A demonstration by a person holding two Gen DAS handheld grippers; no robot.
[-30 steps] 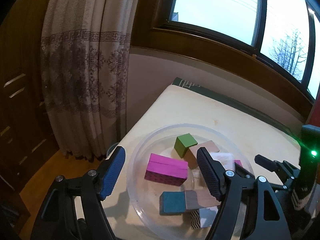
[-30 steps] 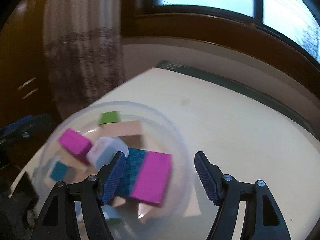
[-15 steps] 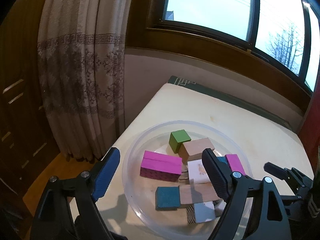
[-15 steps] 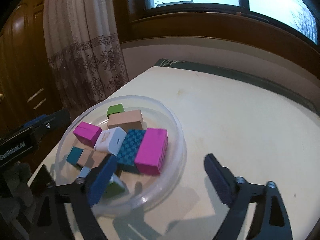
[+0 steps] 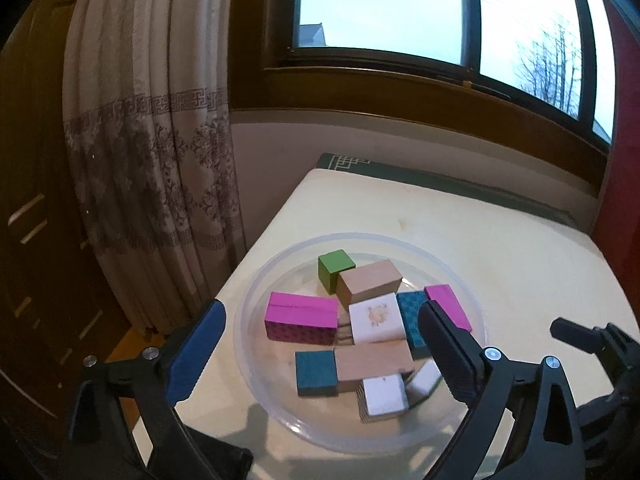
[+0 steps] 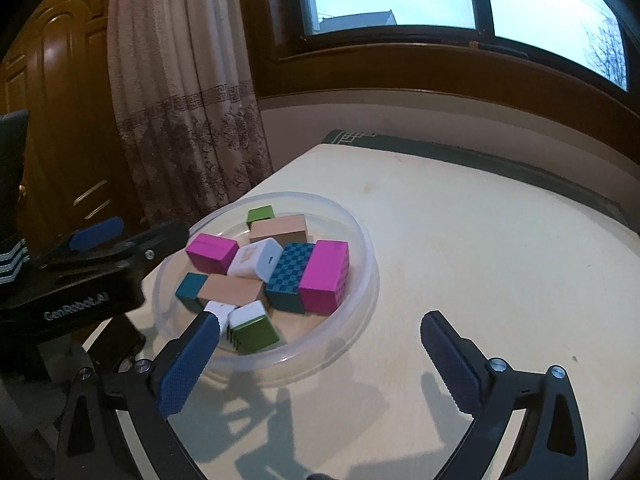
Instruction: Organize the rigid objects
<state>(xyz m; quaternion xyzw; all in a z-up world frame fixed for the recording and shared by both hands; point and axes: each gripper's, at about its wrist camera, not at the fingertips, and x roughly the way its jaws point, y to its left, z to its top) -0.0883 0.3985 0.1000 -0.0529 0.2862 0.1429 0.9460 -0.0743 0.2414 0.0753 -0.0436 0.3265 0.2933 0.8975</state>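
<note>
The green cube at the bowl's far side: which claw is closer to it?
Left. The left claw straddles the bowl holding the green cube; the right claw sits beside the bowl, farther off.

Dim room, lit by daylight from the window (image 5: pixel 384 8) at the top of both frames.

The panes are blown out pale blue-white, while the curtain (image 5: pixel 152 152) and dark wood at left sink into shadow. Soft gripper shadows fall toward the bottom edge on the table (image 6: pixel 460 240). Fisheye bending curves the edges and blackens the corners. Focus looks fairly sharp; the clear bowl (image 6: pixel 362 240) shows faint sheen, perhaps glare.
</note>
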